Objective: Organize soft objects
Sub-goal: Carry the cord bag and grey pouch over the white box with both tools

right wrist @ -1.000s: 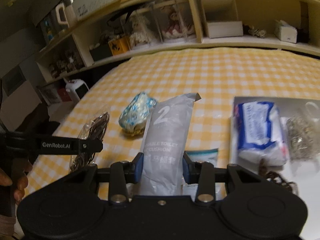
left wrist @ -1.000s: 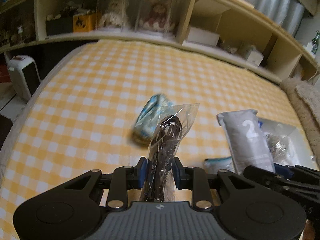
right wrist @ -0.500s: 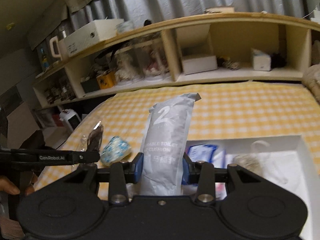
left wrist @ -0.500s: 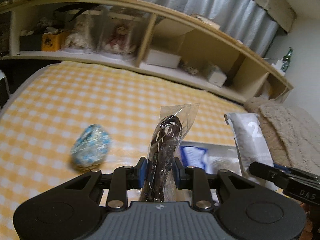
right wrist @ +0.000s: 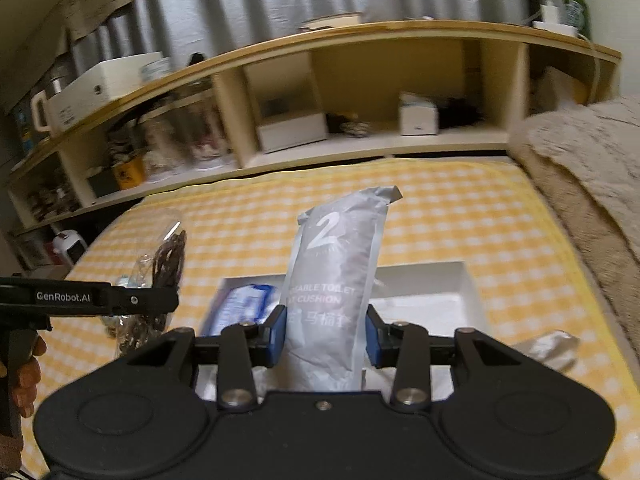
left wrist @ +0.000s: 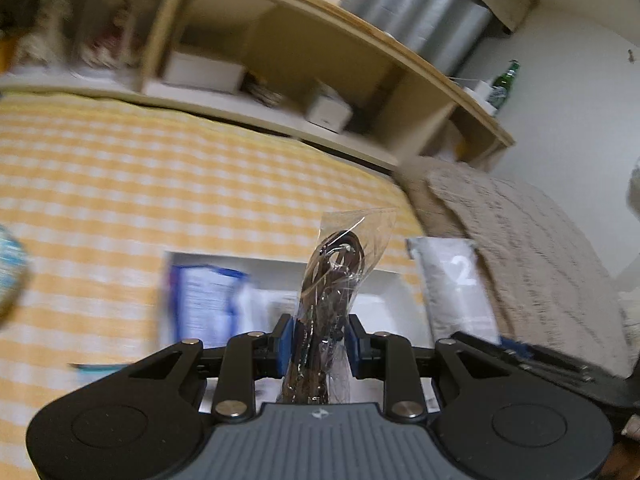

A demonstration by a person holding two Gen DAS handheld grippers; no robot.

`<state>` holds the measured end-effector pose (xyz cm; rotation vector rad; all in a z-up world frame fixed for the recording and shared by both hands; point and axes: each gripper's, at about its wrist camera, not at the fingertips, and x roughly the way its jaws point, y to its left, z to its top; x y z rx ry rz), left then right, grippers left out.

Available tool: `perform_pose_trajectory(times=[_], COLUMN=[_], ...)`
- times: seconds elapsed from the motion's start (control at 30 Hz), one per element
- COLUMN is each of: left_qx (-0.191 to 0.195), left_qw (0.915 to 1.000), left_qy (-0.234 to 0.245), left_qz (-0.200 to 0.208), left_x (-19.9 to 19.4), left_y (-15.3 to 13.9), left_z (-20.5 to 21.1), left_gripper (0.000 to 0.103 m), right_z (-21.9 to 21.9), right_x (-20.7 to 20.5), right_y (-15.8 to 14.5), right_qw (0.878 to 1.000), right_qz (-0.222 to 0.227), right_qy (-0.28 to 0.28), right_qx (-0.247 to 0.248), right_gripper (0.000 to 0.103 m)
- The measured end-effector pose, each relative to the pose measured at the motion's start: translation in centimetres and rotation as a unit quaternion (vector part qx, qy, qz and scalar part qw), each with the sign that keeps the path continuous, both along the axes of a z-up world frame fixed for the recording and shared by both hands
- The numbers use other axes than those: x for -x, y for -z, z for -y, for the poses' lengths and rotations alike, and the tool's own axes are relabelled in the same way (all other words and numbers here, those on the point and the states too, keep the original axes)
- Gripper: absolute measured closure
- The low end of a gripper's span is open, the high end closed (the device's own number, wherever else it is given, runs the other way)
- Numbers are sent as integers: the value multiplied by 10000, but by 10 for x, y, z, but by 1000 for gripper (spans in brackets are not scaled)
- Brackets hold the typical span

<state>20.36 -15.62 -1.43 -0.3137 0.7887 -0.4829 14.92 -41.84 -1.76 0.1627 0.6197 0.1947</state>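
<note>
My left gripper (left wrist: 320, 340) is shut on a clear plastic bag of dark brown cord (left wrist: 334, 280), held upright above the white tray (left wrist: 380, 280). It also shows in the right wrist view (right wrist: 160, 276). My right gripper (right wrist: 325, 332) is shut on a grey packet marked "2" (right wrist: 336, 272), upright over the same tray (right wrist: 460, 280). The packet also shows in the left wrist view (left wrist: 456, 284). A blue-and-white packet (left wrist: 204, 304) lies in the tray's left part (right wrist: 244, 308).
The yellow checked bedcover (right wrist: 460, 208) lies all around the tray. A beige fuzzy blanket (left wrist: 532, 248) is at the right. Wooden shelves (right wrist: 360, 120) with boxes run along the back. A blue patterned bundle (left wrist: 10, 276) sits at the far left. A crumpled silvery packet (right wrist: 548, 348) lies right of the tray.
Both grippers have swung right and toward the tray with their loads. The blue bundle has slid to the left edge of the left wrist view. The tray is now under both grippers.
</note>
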Motion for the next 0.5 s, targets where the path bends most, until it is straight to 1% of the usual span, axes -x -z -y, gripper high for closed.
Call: perform_pose_trajectory(times=[0.1,0.23,0.4,0.5], left_qx=[258,503,898,938], left_qw=[9994,9973,9905,9876], left_qy=[177,335,427,371], left_qz=[-146,-419,-949,-1204], left_x=[-8,-25,-47,-60], left_y=[8,24,59,82], left_z=[25,60,98,118], left_gripper=[74,74,74,74], right_z=[21,46,71,81], right_x=[0,-1,-5,-10], right_y=[5,14,30,39], right_qw=[9999,9996,9991,9988], right_qz=[-42,-125,-288,-371], right_qy=[137,253,309,312], right_qx=[-23,-14,37,2], right_gripper=[63,63,63,63])
